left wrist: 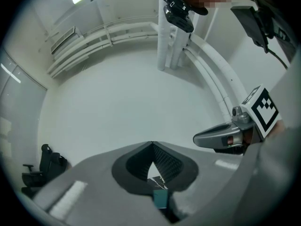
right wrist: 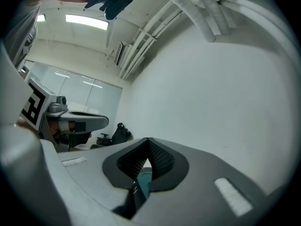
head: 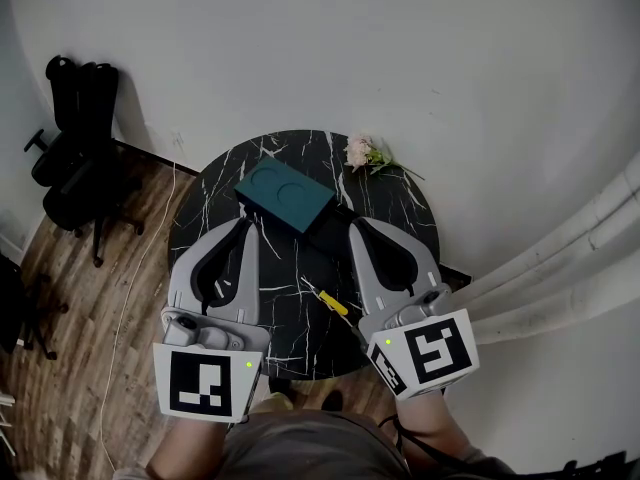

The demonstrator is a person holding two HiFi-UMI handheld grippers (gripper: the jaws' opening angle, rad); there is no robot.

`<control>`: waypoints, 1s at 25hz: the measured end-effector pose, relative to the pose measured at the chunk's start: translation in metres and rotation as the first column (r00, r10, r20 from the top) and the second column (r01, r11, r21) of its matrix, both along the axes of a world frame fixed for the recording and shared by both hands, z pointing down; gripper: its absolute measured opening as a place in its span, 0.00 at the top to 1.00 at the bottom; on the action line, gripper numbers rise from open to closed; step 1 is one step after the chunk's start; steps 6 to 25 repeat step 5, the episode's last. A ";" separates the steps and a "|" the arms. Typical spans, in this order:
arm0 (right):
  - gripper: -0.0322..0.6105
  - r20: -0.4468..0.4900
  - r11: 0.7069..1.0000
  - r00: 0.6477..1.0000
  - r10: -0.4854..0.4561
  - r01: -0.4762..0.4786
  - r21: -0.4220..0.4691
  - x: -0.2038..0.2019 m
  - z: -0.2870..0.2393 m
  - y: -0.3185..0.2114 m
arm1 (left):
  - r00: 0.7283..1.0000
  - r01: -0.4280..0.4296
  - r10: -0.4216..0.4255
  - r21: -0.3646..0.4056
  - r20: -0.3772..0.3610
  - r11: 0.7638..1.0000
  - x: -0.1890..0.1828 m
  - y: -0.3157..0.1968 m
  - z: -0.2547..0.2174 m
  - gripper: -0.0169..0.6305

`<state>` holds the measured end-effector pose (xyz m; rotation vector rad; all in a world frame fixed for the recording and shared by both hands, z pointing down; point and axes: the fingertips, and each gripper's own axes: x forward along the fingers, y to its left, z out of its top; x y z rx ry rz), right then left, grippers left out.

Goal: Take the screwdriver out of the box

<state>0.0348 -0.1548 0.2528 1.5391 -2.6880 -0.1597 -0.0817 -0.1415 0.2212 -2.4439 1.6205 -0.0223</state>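
Observation:
A yellow-handled screwdriver (head: 336, 303) lies on the round black marble table (head: 395, 203), outside the box, between my two grippers and nearer the right one. The closed teal box (head: 285, 195) sits toward the table's far side, with a black piece (head: 335, 226) against its right end. My left gripper (head: 247, 223) hovers over the table's left part, shut and empty, tips near the box's near edge. My right gripper (head: 354, 225) is shut and empty too, tips beside the black piece. A sliver of the teal box (left wrist: 161, 199) shows below the left gripper (left wrist: 151, 145), and the teal box (right wrist: 143, 180) shows below the right gripper (right wrist: 148, 140).
Pink flowers (head: 362, 152) lie at the table's far edge. A black office chair (head: 75, 138) stands on the wooden floor at the left. White pipes (head: 560, 268) run along the wall at the right. A thin white cable (head: 140, 268) trails over the floor.

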 end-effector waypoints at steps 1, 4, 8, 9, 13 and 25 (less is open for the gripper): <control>0.91 0.000 1.000 1.000 0.000 0.000 0.000 0.000 0.000 0.000 | 1.000 0.000 0.000 0.000 -0.001 1.000 0.000 0.000 0.000 0.97; 0.91 -0.002 1.000 1.000 -0.002 0.002 0.002 0.001 -0.001 0.000 | 1.000 -0.001 0.001 0.001 -0.001 1.000 0.002 0.000 -0.001 0.97; 0.91 -0.002 1.000 1.000 -0.002 0.002 0.002 0.001 -0.001 0.000 | 1.000 -0.001 0.001 0.000 -0.001 1.000 0.002 0.000 -0.001 0.97; 0.91 -0.002 1.000 1.000 -0.002 0.002 0.002 0.001 -0.001 0.000 | 1.000 -0.001 0.001 0.000 -0.001 1.000 0.002 0.000 -0.001 0.97; 0.91 -0.002 1.000 1.000 -0.002 0.002 0.002 0.001 -0.001 0.000 | 1.000 -0.001 0.001 0.000 -0.001 1.000 0.002 0.000 -0.001 0.97; 0.91 -0.002 1.000 1.000 -0.002 0.002 0.002 0.001 -0.001 0.000 | 1.000 -0.001 0.001 0.000 -0.001 1.000 0.002 0.000 -0.001 0.97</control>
